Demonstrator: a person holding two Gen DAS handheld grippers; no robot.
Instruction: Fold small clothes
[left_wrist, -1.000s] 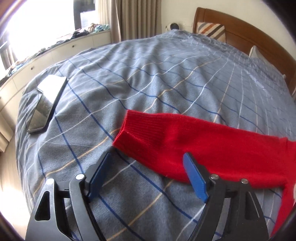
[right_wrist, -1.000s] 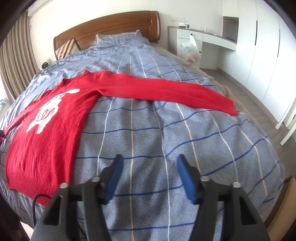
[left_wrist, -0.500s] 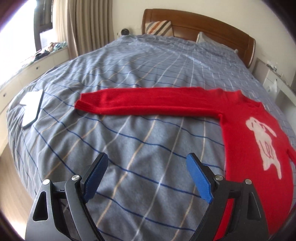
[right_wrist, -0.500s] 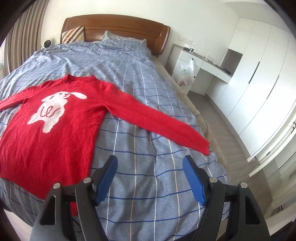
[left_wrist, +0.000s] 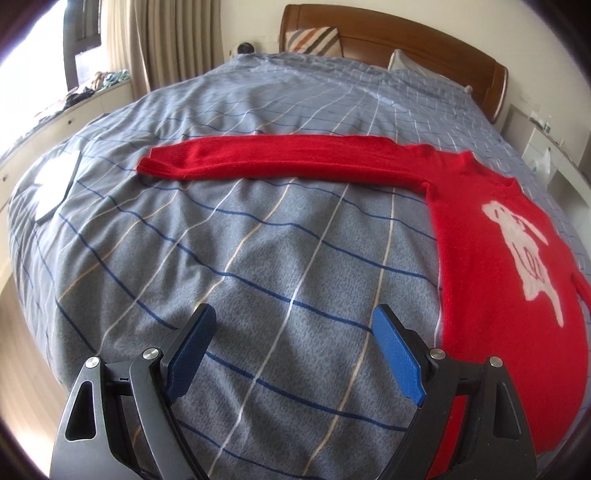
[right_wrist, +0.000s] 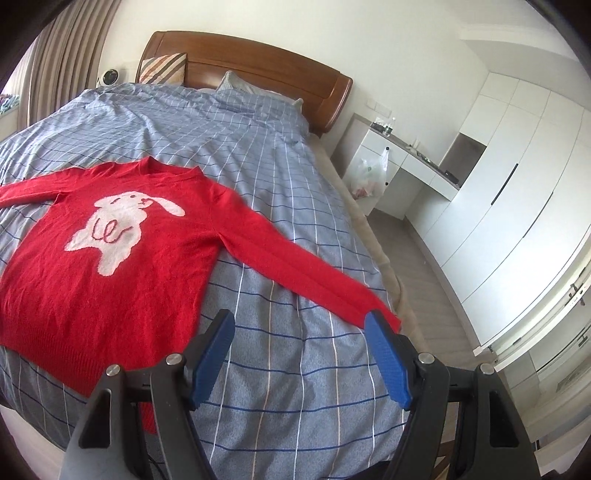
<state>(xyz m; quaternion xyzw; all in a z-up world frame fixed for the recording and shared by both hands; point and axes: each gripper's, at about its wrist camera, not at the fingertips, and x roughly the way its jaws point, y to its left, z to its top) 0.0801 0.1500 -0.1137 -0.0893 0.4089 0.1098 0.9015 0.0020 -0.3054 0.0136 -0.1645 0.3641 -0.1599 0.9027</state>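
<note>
A red sweater (right_wrist: 88, 266) with a white rabbit on its chest lies flat on the grey checked bed cover (left_wrist: 258, 258), both sleeves spread out. In the left wrist view one sleeve (left_wrist: 280, 157) stretches leftward and the body (left_wrist: 502, 258) fills the right side. My left gripper (left_wrist: 295, 325) hovers open over bare cover, below that sleeve, with nothing between its blue pads. In the right wrist view the other sleeve (right_wrist: 303, 269) runs toward the bed's right edge. My right gripper (right_wrist: 299, 328) stands open above the cover, its right pad (right_wrist: 388, 362) near the cuff, holding nothing.
A flat white and dark object (left_wrist: 51, 184) lies near the bed's left edge. Pillows (right_wrist: 162, 68) lean on the wooden headboard (right_wrist: 258, 70). White cabinets (right_wrist: 517, 184) and a plastic bag (right_wrist: 369, 177) stand to the right of the bed. Curtains (left_wrist: 177, 40) hang at the left.
Both grippers have drawn back from the sweater and turned; the left one has left the cuff it hovered over, and the whole sweater now shows in the right wrist view. Both jaws stay open.
</note>
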